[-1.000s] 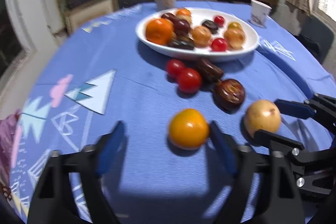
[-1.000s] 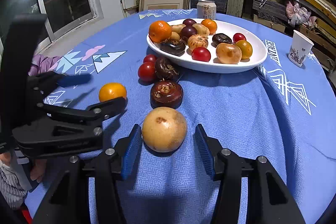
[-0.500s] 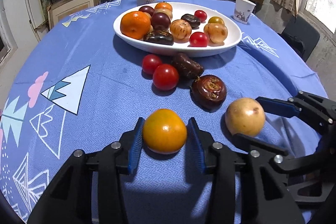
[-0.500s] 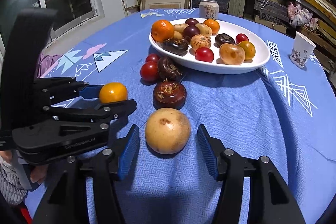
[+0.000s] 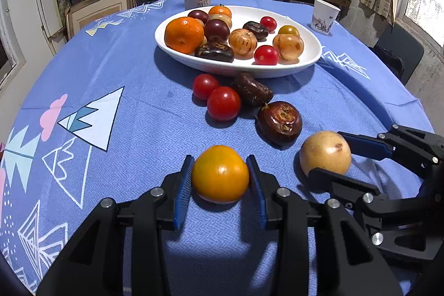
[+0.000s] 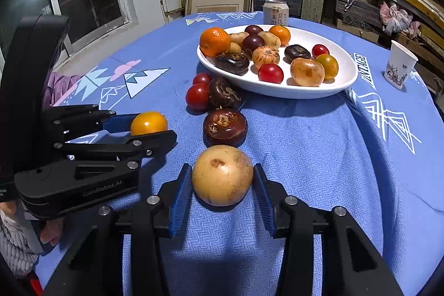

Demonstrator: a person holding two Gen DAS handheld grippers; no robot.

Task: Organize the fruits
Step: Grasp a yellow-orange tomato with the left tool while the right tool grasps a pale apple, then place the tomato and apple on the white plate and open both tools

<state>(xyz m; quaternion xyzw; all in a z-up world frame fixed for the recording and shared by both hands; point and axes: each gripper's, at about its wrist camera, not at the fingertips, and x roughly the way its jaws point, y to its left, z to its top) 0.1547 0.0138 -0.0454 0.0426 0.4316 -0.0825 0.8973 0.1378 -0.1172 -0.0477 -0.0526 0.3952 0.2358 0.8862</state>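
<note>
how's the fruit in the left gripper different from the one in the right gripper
The orange fruit between the left gripper fingers is glossy, bright orange and unmarked; the tan fruit between the right gripper fingers is dull, pale yellow-brown, with a brown blemish on top. The tan fruit looks somewhat bigger. Both are round, rest on the blue tablecloth outside the white dish, and sit between blue pads whose jaws have just been closing.
</note>
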